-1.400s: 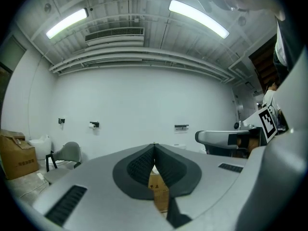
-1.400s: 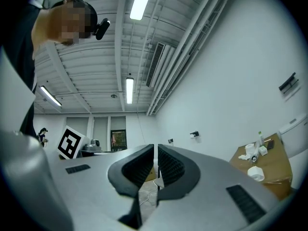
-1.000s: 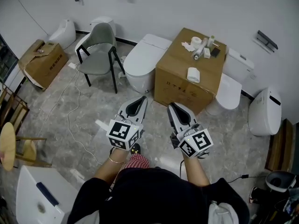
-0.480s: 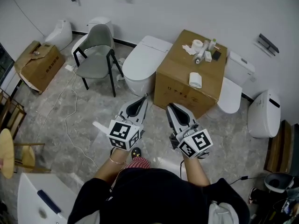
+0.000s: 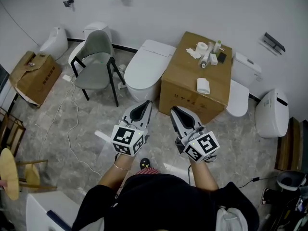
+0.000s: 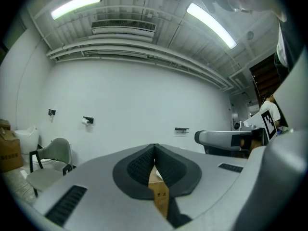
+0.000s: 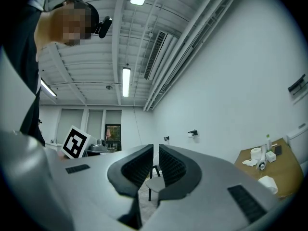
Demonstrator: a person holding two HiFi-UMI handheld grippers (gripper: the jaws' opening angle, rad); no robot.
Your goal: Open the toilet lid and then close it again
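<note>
So the left gripper [image 5: 146, 105] is pinched shut on nothing, pads met right at the tip. The right gripper [image 5: 174, 109] is clamped just as empty, with only a sliver of gap left between its ribbed pads. Both are held side by side, roughly level, out in front of the person's body. That's probably just a carrying pose, since nothing is within reach to be grabbed. Ahead of them the white oval ceramic toilet [image 5: 136, 88] is seen standing against the wall with its flat lid [image 5: 147, 64] down. It's squeezed between the grey moulded chair on black legs [image 5: 96, 57] and the big brown cardboard box [image 5: 192, 83], which is apparently being used as a table for white paper rolls [image 5: 203, 85]. The toilet is well apart from both grippers, so the opening step is judged not yet started. More white toilets [image 5: 237, 97] are parked right of the box, so the nearest one is only guessed to be the target.
</note>
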